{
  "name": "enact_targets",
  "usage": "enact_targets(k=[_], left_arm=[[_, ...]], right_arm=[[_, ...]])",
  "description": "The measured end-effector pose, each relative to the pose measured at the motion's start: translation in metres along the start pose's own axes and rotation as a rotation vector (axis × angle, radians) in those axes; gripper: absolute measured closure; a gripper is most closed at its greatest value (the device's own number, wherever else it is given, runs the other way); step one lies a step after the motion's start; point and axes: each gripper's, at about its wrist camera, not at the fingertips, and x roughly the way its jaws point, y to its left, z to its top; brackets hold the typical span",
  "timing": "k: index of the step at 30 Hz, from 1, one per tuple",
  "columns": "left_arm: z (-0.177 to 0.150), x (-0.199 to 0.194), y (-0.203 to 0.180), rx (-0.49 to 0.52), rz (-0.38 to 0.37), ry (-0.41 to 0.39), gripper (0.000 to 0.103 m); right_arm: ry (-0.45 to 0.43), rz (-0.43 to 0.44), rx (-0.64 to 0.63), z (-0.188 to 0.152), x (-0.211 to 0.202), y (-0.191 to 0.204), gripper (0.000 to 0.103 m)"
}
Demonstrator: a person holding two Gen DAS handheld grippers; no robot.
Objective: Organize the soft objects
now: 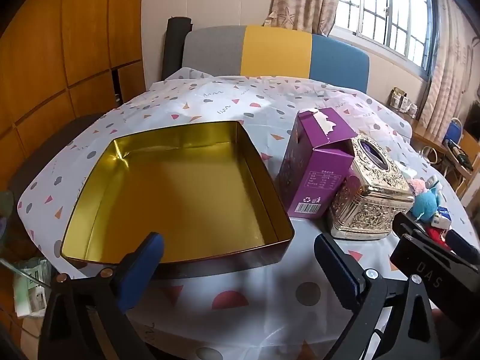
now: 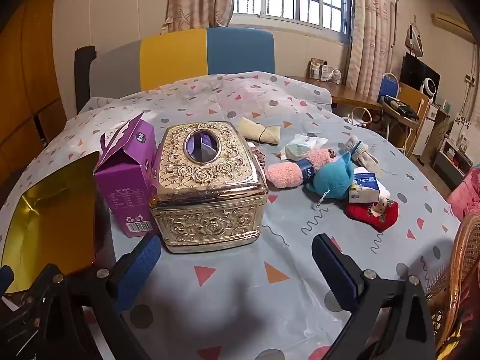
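Soft things lie bunched on the right side of the tabletop (image 2: pixel 300 270): a pink fuzzy roll (image 2: pixel 295 169), a blue plush toy (image 2: pixel 333 178), a red stocking-shaped piece (image 2: pixel 373 214), a pale knitted item (image 2: pixel 358 148), a white soft packet (image 2: pixel 304 145) and a folded cream cloth (image 2: pixel 261 130). A small tissue pack (image 2: pixel 364 190) rests against the plush and overlaps the red piece. Something brownish shows beside the pink roll, too hidden to name.

From the left wrist view most of this pile is blocked by the gold embossed tissue box (image 1: pixel 372 192) and the purple carton (image 1: pixel 318 165), which stand touching each other; only the blue plush and scraps of red and pink peek out past the box's right edge. The right tongs (image 1: pixel 432 240) cross that corner too, covering more of the pile.

The open gold-lined tin (image 1: pixel 180 192) sits left of the carton, with nothing visible inside; in the right wrist view it is cut off by the frame edge.

Left tongs (image 1: pixel 237 267) are spread wide and hold nothing, hovering at the tin's near rim. Right tongs (image 2: pixel 237 267) are also wide and unloaded, in front of the tissue box, well apart from the soft pile.
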Motion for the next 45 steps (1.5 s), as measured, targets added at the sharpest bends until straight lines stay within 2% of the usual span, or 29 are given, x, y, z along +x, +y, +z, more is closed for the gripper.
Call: enact_targets(k=[45], left_arm=[[0.0002,-0.0046,-0.0060,0.007,0.005,0.004,0.001]], right_arm=[[0.002,-0.005,0.004,0.0018,-0.0002,-0.0076,0.000]])
